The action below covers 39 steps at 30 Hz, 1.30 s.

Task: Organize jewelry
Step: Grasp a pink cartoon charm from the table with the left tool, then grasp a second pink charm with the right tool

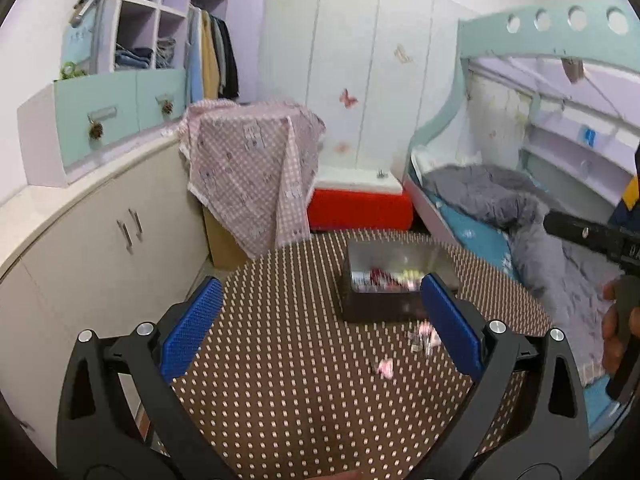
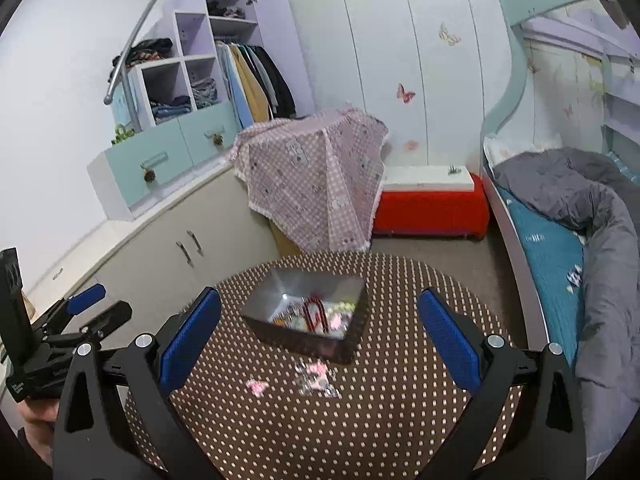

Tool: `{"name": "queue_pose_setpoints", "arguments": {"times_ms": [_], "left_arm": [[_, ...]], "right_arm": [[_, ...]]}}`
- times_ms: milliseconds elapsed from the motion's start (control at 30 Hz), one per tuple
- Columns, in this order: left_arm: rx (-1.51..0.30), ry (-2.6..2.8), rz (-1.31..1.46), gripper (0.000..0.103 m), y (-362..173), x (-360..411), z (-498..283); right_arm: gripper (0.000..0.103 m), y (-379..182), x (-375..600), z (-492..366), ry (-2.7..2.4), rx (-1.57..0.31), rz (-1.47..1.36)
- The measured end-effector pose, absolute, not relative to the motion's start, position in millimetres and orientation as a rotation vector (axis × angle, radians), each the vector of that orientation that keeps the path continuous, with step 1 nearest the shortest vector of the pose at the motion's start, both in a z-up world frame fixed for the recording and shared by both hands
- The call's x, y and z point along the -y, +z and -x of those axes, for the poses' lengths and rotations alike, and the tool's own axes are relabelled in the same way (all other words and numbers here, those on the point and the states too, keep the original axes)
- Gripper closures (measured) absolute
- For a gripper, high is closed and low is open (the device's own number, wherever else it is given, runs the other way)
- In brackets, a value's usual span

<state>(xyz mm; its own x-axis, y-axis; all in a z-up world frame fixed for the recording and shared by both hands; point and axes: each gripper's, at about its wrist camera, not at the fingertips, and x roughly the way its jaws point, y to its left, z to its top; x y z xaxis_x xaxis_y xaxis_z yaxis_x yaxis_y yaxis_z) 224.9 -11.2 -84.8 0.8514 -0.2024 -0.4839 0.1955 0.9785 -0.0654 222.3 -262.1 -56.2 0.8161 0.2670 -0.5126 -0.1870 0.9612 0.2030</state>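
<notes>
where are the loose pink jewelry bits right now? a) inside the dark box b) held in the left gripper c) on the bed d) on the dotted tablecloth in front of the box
d: the small pink piece and the cluster of pieces lie on the dotted tablecloth, just in front of the dark box, and both grippers are open and empty.

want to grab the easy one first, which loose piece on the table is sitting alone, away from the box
The small pink piece. It lies by itself on the dotted table, left of the silvery-pink cluster, which sits just in front of the box.
</notes>
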Motion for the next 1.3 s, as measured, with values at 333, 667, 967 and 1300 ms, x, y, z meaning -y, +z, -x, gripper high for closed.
{"name": "queue_pose_setpoints", "arguments": {"times_ms": [333,667,967,1300], "left_arm": [[-0.685,-0.275,-0.102,0.006,-152.1,51.0,-241.0],[-0.804,-0.332,-0.132,0.015,-188.9,69.7,-266.7],[-0.877,-0.427,-0.113,0.079,-204.8,82.4,-278.9],[-0.863,-0.437,-0.045,0.080,-204.0,65.3,-275.1]], "right_arm": [[0.008,-113.8,273.5,-226.2,0.217,-0.716,-0.147],[0.008,-138.4,282.4,-228.9,0.220,-0.783,-0.158],[0.008,-153.6,276.0,-239.4,0.238,-0.827,-0.119],[0.035,-193.0,243.8,-269.6,0.304,-0.897,0.113]]}}
